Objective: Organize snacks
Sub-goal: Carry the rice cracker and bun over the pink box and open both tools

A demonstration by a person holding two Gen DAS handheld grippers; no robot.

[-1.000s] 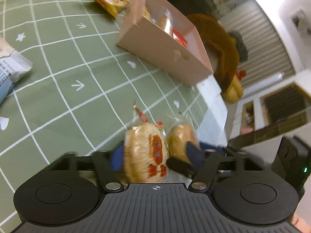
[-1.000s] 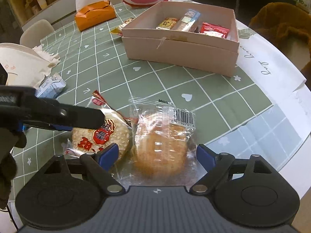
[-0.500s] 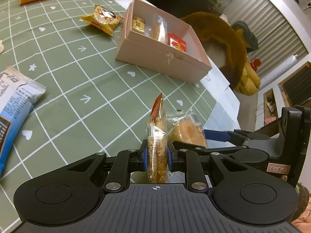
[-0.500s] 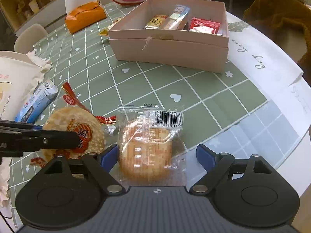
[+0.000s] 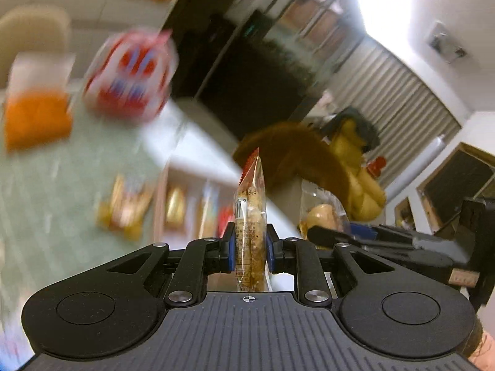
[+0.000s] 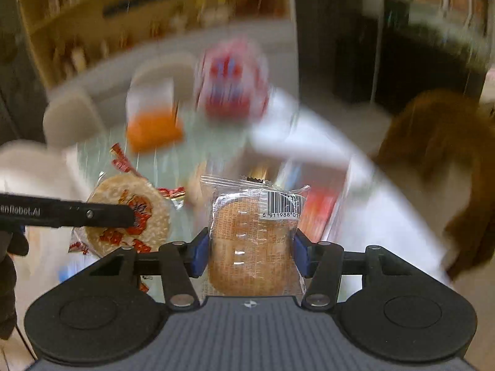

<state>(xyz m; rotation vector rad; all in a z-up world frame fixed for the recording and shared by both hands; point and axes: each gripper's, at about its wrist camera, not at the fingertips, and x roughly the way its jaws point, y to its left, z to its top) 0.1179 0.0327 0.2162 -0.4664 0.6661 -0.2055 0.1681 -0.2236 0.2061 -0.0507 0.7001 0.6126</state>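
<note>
The left gripper (image 5: 250, 247) is clamped on a rice cracker (image 5: 250, 225), held edge-on at lower centre of its view. In the right wrist view that cracker shows flat at lower left. The right gripper (image 6: 249, 252) has just been closing its jaws, and its blue pads (image 6: 198, 255) now press both sides of a clear-wrapped cake (image 6: 252, 241) at lower centre. Behind both, blurred, lies the green table (image 5: 62, 170) with the pink box (image 5: 191, 204) of snacks at mid-frame.
</note>
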